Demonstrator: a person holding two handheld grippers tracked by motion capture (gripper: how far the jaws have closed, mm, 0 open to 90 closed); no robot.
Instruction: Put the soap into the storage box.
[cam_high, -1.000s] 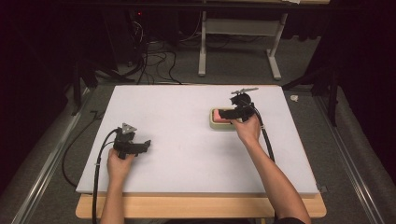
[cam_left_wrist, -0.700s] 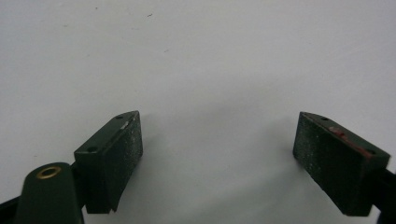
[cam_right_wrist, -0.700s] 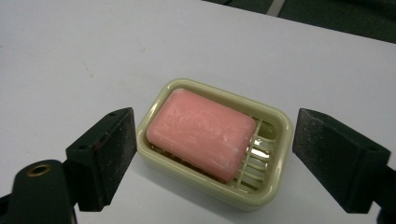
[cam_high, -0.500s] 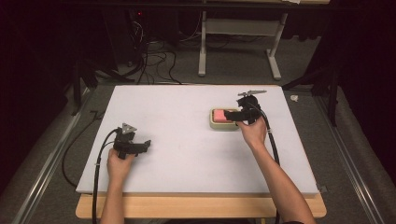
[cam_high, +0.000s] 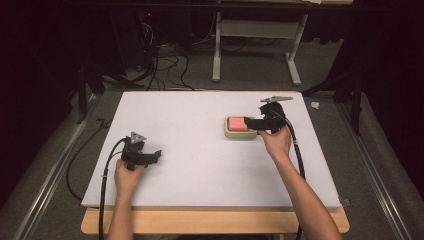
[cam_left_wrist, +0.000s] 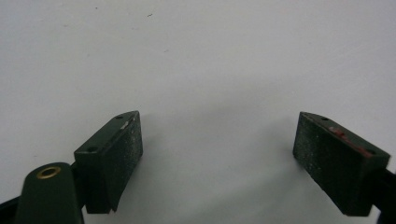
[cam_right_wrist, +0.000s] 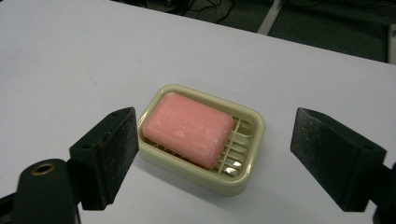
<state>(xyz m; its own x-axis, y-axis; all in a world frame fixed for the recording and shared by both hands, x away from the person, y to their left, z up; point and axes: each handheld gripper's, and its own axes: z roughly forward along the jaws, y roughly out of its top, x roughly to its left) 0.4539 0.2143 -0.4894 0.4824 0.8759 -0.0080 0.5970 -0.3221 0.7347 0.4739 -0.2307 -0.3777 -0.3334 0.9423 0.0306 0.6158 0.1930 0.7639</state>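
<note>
Right now, a pink soap bar (cam_right_wrist: 187, 128) lying flat in a cream soap dish (cam_right_wrist: 243, 179), pushed to one end, with bare slats showing at the other end. Dish sitting on the white bench (cam_high: 200, 165), over on the right side and a bit toward the far edge. Right tongs (cam_right_wrist: 215, 158) spread wide, with nothing gripped. One black pad (cam_right_wrist: 114, 149) just beside the edge of the dish, maybe touching, hard to tell. Other pad well apart from the dish. From the high view, right tongs (cam_high: 251, 123) reaching over the dish, with the right hand (cam_high: 276, 141) just behind. Far off on the left side of the bench, left tongs (cam_high: 156, 156) held low in the left hand (cam_high: 126, 175). Left tongs (cam_left_wrist: 217, 156) also spread wide, gripping nothing, with plain white bench between the pads. Black cables (cam_high: 104, 185) trailing back off the near edge.
</note>
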